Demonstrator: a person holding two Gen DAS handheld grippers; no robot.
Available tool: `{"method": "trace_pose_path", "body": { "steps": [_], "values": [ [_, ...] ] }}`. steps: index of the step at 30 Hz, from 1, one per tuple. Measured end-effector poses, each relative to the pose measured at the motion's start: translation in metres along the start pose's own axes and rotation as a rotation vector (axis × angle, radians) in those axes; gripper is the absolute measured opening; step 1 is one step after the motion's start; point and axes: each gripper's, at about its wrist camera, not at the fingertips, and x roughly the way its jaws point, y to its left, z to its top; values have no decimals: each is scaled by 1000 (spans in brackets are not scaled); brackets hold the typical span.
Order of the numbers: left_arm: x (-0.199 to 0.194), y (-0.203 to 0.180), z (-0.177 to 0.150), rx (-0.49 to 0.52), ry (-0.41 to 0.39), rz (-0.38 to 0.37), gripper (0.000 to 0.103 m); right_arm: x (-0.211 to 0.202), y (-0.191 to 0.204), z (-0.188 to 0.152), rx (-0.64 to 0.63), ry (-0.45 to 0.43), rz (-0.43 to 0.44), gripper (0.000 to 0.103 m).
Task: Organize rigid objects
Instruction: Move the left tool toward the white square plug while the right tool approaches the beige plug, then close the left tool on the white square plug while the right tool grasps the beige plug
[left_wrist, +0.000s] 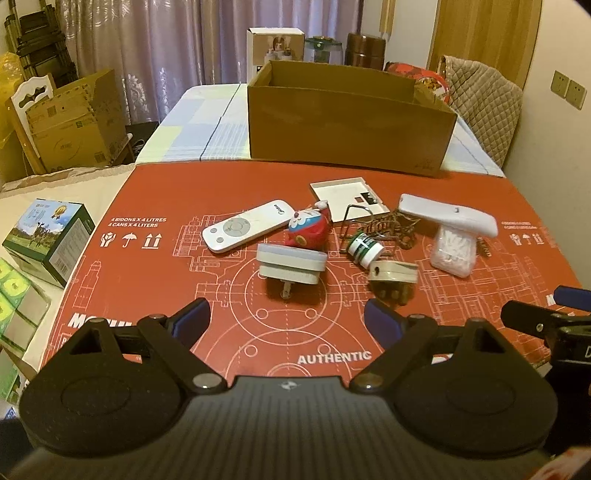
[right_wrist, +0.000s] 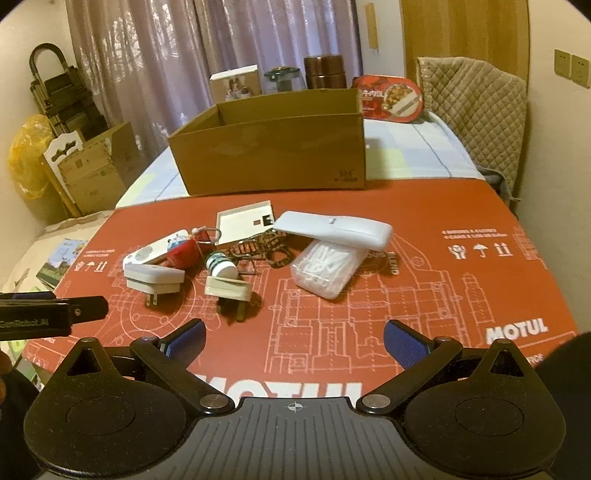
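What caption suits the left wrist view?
Open left gripper above small items on red mat, empty cardboard box behind.

You are looking at a cluster lying on the red mat: a white remote (left_wrist: 244, 229) lying flat, a red toy (left_wrist: 308, 231) touching its end, two white plugs (left_wrist: 291, 265) (left_wrist: 393, 276) resting prongs toward you, a green-striped bottle (left_wrist: 364, 249) on its side, and a clear swab box (left_wrist: 452, 252) under a white case (left_wrist: 448, 218). The open cardboard box (left_wrist: 347, 129) is sitting behind them.
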Motion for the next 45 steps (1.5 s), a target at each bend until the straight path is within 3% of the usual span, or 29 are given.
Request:
{"method": "trace_pose_path", "body": {
  "steps": [17, 29, 41, 44, 45],
  "values": [
    [50, 15, 13, 36, 55, -11, 87, 56, 17, 9, 2, 33, 43, 99],
    [78, 22, 17, 83, 80, -37, 84, 89, 25, 12, 6, 66, 87, 89],
    [97, 27, 14, 106, 97, -100, 83, 125, 25, 17, 84, 73, 159, 73],
    [100, 27, 14, 98, 94, -119, 82, 131, 25, 20, 102, 82, 166, 62],
    [101, 27, 15, 96, 92, -124, 82, 133, 24, 21, 100, 86, 165, 50]
  ]
}}
